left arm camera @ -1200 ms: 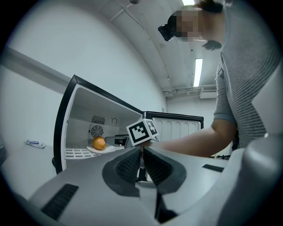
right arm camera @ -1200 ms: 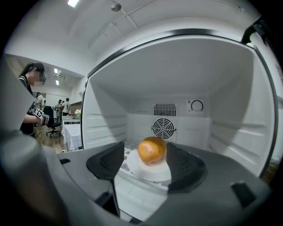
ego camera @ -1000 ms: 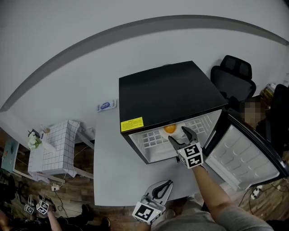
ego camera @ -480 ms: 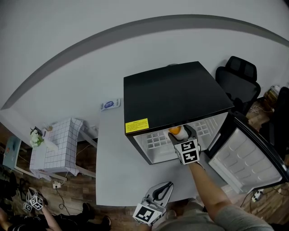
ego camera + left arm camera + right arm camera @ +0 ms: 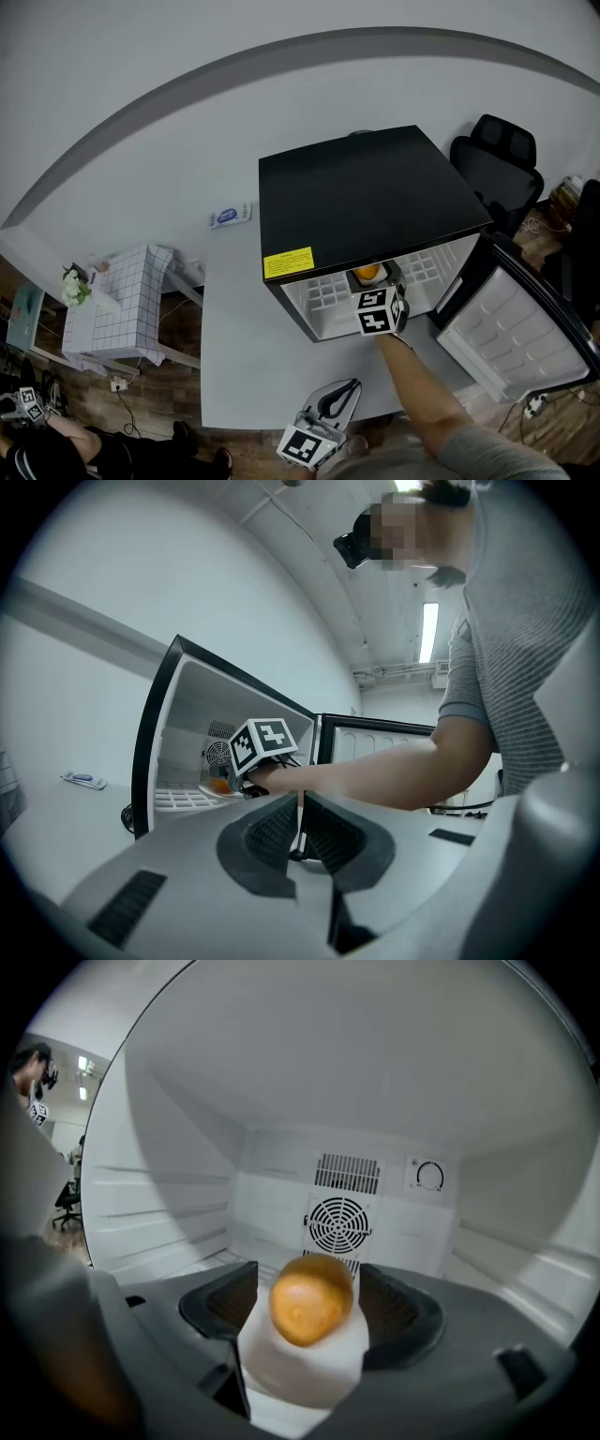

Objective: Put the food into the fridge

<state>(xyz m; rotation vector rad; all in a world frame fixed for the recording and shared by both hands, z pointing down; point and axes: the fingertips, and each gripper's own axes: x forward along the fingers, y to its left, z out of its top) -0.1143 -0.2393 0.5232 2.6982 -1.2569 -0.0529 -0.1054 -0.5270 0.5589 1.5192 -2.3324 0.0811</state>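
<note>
Inside the fridge (image 5: 366,187), our right gripper (image 5: 380,281) has just been opening its jaws, with orange food (image 5: 311,1299) (on a white dish (image 5: 300,1372)) loose between them; our left gripper (image 5: 298,810) is clenched empty.

One fridge (image 5: 370,192). One orange food (image 5: 366,272) on one white dish (image 5: 300,1363), inside the fridge. Two grippers: left gripper (image 5: 298,808) in front of the fridge, right gripper (image 5: 307,1279) in its opening, jaws just opened wider, food between them. One office chair (image 5: 495,155) right of the fridge. One checked side table (image 5: 122,300) and one blue-white packet (image 5: 230,217) left of the fridge.
</note>
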